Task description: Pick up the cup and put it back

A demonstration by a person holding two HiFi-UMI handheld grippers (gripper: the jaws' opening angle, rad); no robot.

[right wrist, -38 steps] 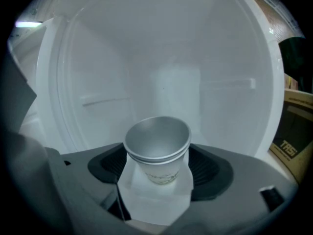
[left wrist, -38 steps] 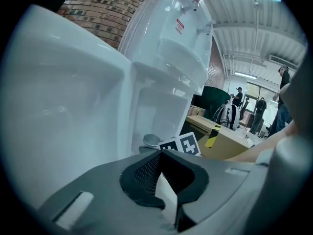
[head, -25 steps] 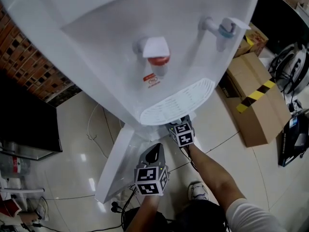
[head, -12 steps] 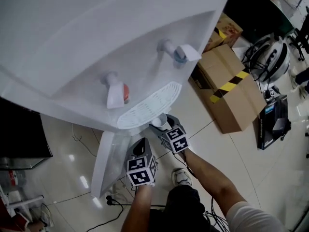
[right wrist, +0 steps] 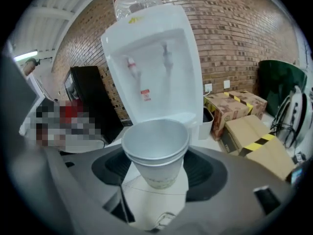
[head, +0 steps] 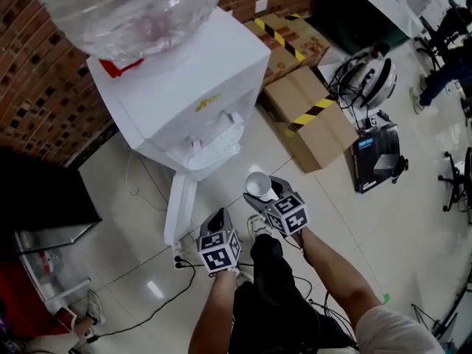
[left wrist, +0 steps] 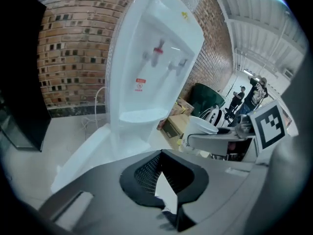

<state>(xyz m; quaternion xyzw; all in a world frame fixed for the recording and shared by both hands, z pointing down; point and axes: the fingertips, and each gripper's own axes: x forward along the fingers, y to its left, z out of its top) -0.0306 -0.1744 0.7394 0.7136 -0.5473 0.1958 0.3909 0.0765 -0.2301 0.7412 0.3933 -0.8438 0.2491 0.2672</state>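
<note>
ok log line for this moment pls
phase: cup held | right gripper: shut on cup, upright | left gripper: shut, empty | water dispenser: ahead, cup off its tray

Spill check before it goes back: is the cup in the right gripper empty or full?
Empty. The right gripper view looks into the cup held by the right gripper: bare white inside, no liquid.

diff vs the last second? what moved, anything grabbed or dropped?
The right tool, with the cup between its jaws, pulled back from the water dispenser and its drip tray. The head camera backed away too. No new grab or release shows. The left tool stayed empty beside it.
</note>
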